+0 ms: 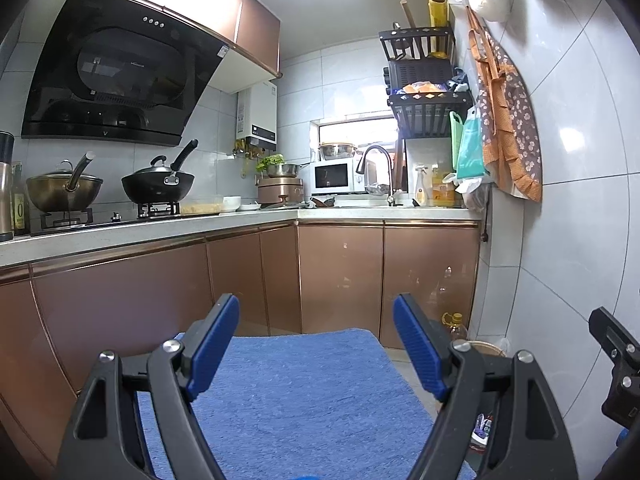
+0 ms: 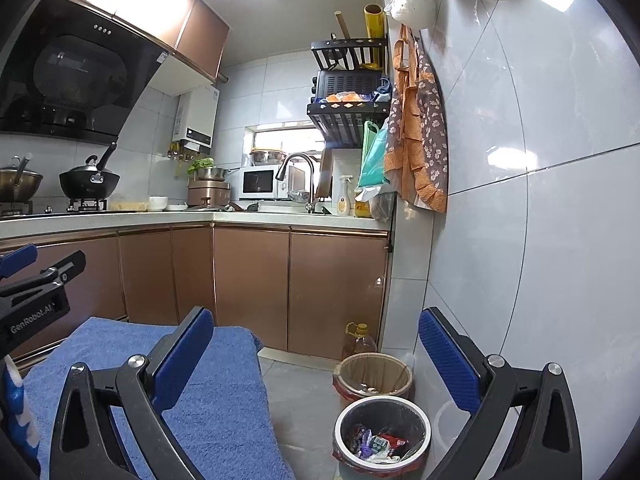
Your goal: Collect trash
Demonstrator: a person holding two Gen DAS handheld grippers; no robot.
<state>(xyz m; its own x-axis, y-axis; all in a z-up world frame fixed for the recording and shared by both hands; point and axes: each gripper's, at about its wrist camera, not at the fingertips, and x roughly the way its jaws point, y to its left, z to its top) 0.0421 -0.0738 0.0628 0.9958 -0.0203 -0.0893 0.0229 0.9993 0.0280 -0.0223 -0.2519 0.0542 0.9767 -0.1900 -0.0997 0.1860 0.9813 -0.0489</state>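
In the right wrist view a round bin (image 2: 382,432) with a white rim and black liner stands on the floor, holding several crumpled wrappers (image 2: 376,444). A second bin (image 2: 374,374) with a clear liner stands just behind it. My right gripper (image 2: 316,356) is open and empty, held above the floor left of the bins. My left gripper (image 1: 316,344) is open and empty above a blue cloth surface (image 1: 304,400). The left gripper also shows at the left edge of the right wrist view (image 2: 24,272).
Brown base cabinets (image 2: 256,284) run under an L-shaped counter (image 1: 160,228) with woks, a sink tap (image 2: 296,176) and a microwave (image 2: 260,182). A yellow oil bottle (image 2: 359,340) stands by the tiled right wall (image 2: 520,240). An apron (image 2: 420,136) hangs there.
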